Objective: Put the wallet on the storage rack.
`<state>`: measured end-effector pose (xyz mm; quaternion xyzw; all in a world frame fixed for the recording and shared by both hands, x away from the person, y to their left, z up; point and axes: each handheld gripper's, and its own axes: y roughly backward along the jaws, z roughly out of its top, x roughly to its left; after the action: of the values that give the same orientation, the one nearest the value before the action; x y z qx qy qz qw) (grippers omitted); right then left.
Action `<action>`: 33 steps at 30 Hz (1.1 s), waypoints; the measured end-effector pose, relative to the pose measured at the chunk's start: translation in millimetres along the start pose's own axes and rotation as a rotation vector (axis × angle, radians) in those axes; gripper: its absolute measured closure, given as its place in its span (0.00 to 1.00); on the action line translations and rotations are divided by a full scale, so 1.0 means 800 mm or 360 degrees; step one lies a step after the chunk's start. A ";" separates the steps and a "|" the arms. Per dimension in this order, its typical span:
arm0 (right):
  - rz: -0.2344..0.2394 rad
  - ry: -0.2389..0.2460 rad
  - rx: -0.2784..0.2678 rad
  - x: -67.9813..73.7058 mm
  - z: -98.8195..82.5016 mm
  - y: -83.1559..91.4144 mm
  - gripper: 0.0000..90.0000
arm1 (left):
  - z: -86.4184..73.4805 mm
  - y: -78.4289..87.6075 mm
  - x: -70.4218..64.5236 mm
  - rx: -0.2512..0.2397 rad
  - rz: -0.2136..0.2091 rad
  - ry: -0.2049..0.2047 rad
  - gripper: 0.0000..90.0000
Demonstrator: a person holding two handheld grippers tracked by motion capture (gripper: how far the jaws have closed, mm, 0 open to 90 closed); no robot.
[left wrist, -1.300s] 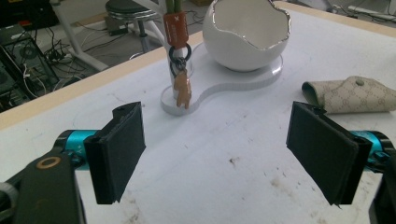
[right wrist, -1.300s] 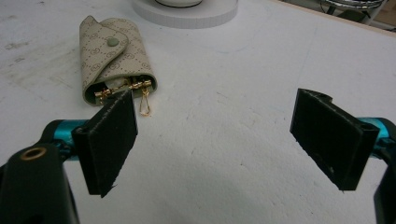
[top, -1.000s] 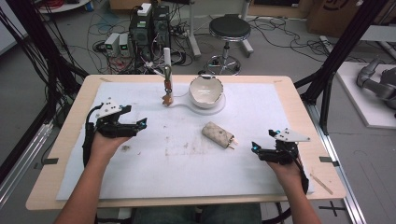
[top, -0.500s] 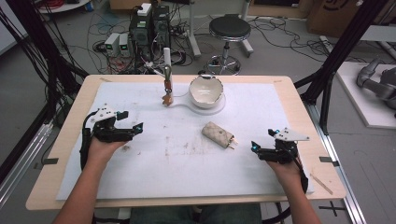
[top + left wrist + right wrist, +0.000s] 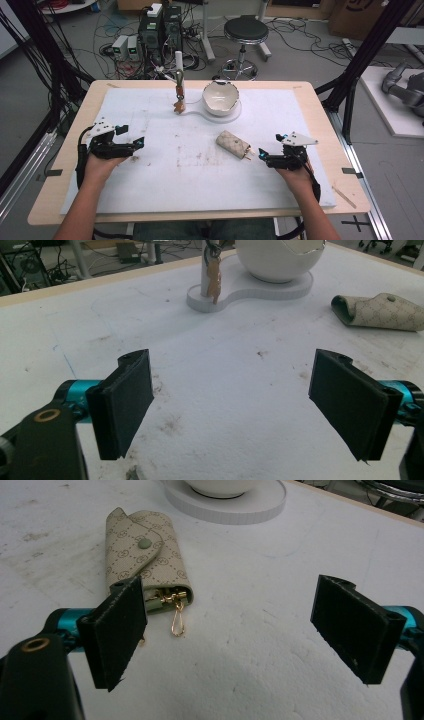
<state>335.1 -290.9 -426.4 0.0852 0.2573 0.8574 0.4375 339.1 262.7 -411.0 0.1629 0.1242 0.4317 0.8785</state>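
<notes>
A beige patterned key pouch (image 5: 233, 144) lies on the white mat right of centre, flap snapped, with a gold clasp (image 5: 177, 623) sticking out of its near end. My right gripper (image 5: 262, 154) rests just right of the pouch, open and holding nothing; the pouch (image 5: 145, 555) sits beyond its left jaw. My left gripper (image 5: 131, 137) is open at the mat's left side, nothing between its jaws, with the pouch (image 5: 380, 313) far off to its right. At the back stands a white bowl (image 5: 220, 96) on a white base with a post (image 5: 179, 75) from which a small brown charm (image 5: 178, 104) hangs.
The white mat (image 5: 165, 185) covers a wooden table (image 5: 320, 110) and carries brown smudges. Behind the table are a stool (image 5: 246, 31), computer boxes (image 5: 160, 25) and tangled cables. Black frame legs (image 5: 350, 75) flank both sides.
My left gripper has drifted left and toward the near edge of the mat. The right gripper and the pouch have stayed put.
</notes>
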 end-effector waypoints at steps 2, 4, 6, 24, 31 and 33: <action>0.0011 0.0009 -0.0001 0.001 0.002 -0.003 0.17 | -0.001 0.002 0.000 0.0003 -0.0004 -0.0002 0.20; 0.0025 0.0010 0.0002 0.004 0.004 -0.007 0.17 | -0.003 0.003 0.000 -0.0001 -0.0004 -0.0004 0.20; 0.0039 0.0022 0.0005 0.005 0.006 -0.011 0.17 | -0.005 0.004 -0.001 -0.0004 -0.0006 -0.0002 0.20; 0.0200 0.0071 0.0122 0.028 0.019 -0.055 0.17 | -0.014 0.006 -0.002 0.0068 -0.0021 0.0007 0.20; 0.0229 0.0097 0.0150 0.034 0.022 -0.066 0.17 | -0.017 0.008 -0.004 0.0075 -0.0025 0.0011 0.20; 0.0239 0.0101 0.0166 0.036 0.023 -0.070 0.17 | -0.017 0.009 -0.004 0.0075 -0.0022 0.0007 0.20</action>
<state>364.0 -234.5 -441.9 0.0997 0.3082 0.8755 0.3586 327.1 266.6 -420.7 0.1817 0.1376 0.4228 0.8771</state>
